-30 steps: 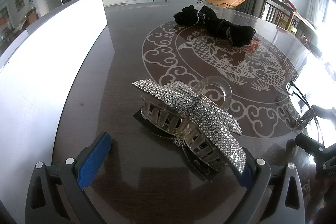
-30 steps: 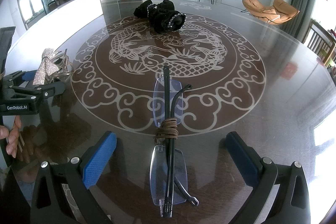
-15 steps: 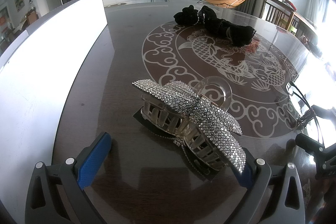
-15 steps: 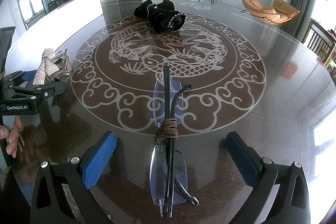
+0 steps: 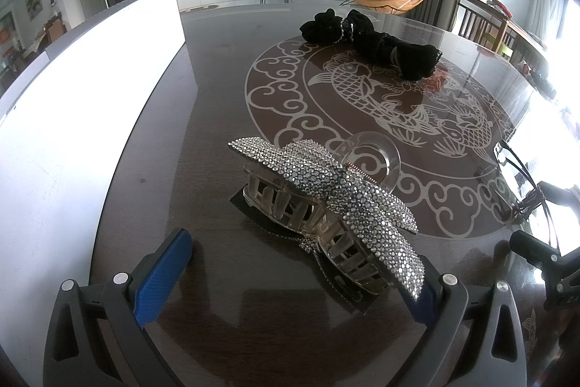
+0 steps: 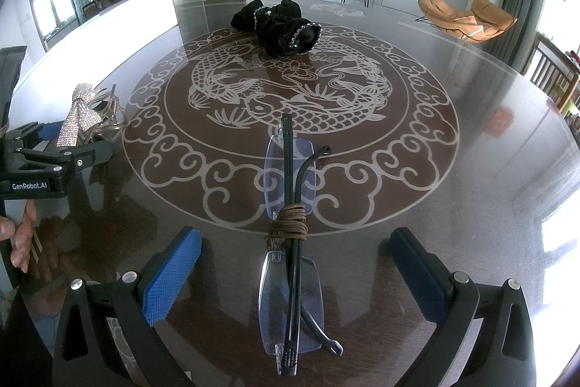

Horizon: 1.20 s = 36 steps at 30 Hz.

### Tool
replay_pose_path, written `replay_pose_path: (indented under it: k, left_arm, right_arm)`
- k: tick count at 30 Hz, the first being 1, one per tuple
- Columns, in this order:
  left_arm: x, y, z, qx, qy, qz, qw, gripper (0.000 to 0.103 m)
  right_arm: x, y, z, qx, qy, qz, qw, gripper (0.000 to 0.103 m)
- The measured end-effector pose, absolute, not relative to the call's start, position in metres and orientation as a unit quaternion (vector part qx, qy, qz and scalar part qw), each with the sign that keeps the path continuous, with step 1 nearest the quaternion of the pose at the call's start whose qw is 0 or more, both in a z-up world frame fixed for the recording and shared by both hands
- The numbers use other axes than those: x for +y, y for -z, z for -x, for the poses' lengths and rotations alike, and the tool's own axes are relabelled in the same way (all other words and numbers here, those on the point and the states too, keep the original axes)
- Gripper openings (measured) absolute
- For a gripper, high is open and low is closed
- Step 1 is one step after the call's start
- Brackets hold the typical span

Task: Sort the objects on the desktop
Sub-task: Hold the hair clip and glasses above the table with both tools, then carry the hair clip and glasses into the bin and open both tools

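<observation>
A rhinestone bow hair claw (image 5: 326, 205) lies on the dark glass table, just ahead of my open left gripper (image 5: 293, 281), with its near end against the right fingertip. It also shows at the left of the right wrist view (image 6: 78, 118). Folded rimless glasses (image 6: 290, 238) wound with a brown cord lie between the fingers of my open right gripper (image 6: 293, 274). The glasses show at the right edge of the left wrist view (image 5: 518, 176). A black scrunchie bundle (image 6: 279, 26) lies at the far side of the table; it also shows in the left wrist view (image 5: 373, 38).
A large white box (image 5: 72, 104) stands along the table's left side. The round table (image 6: 471, 205) carries an etched fish pattern. A clear round piece (image 5: 369, 158) sits behind the hair claw. Chairs stand beyond the far right edge.
</observation>
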<state>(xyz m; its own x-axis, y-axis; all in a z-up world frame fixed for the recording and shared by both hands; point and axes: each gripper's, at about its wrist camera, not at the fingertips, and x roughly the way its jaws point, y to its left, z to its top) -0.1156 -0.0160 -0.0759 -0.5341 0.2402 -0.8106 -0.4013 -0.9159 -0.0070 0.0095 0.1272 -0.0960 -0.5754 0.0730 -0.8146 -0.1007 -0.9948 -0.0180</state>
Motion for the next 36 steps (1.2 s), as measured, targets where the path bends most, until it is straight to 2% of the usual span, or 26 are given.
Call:
replay_pose_path:
  k: [28, 36]
  left_arm:
    - [-0.02, 0.075, 0.112, 0.087, -0.873, 0.447, 0.175, 0.103]
    - [-0.067, 0.069, 0.059, -0.019, -0.866, 0.435, 0.245, 0.103]
  right_arm:
    - [0.127, 0.096, -0.009, 0.015, -0.887, 0.458, 0.049, 0.103]
    - [0.127, 0.096, -0.009, 0.015, -0.887, 0.458, 0.049, 0.103]
